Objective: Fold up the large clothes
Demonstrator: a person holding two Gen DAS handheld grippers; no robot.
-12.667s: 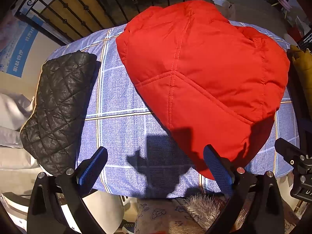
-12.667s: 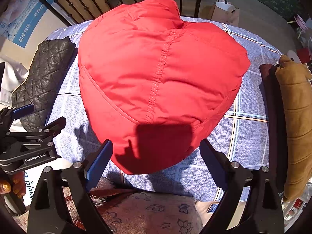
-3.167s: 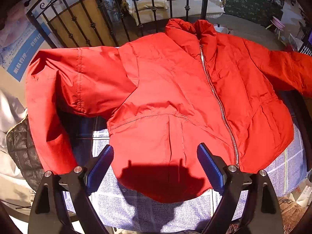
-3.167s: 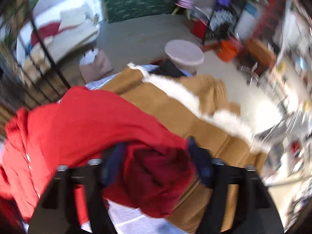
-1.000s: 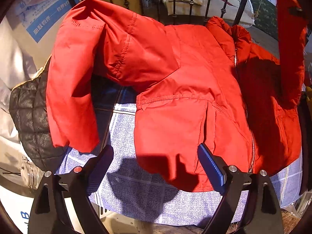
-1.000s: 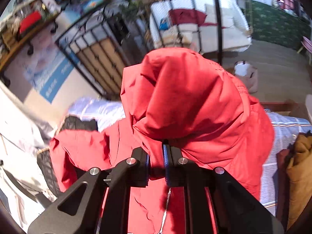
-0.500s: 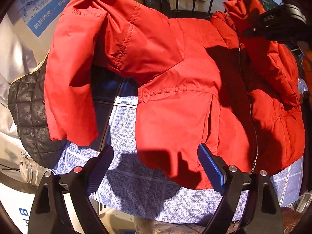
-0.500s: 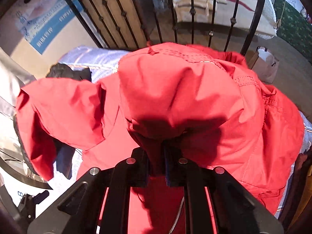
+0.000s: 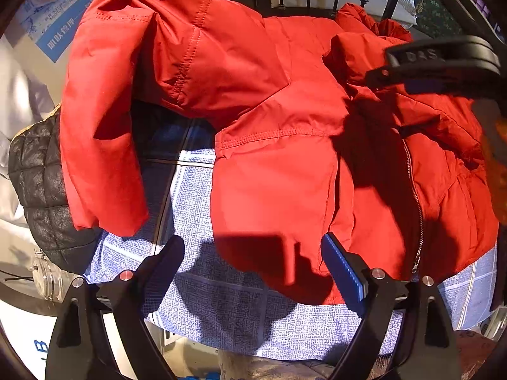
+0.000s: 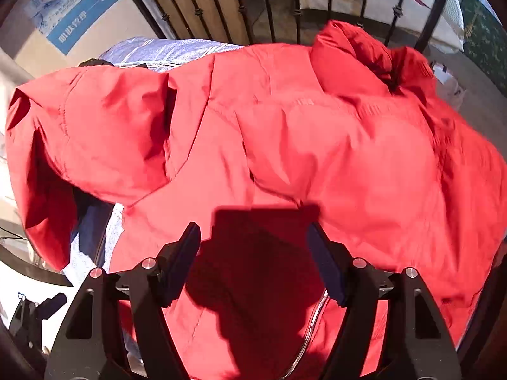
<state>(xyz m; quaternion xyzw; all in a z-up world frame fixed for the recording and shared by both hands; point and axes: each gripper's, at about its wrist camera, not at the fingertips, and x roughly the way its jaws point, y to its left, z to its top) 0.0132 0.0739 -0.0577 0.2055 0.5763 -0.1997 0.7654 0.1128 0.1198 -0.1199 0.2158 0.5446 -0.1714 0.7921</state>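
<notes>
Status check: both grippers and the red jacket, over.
Left gripper open, empty, near the hem. Right gripper open over the red jacket, right sleeve folded across the front. Left sleeve draped over the black quilted jacket.

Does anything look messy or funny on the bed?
Yes. The puffy red zip jacket lies half folded: one sleeve flops off to the side over the black quilted jacket instead of lying across its front.

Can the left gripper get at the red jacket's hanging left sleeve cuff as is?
Probably yes. The left gripper is open, and the sleeve cuff hangs uncovered just up-left of it, over the black quilted jacket.
</notes>
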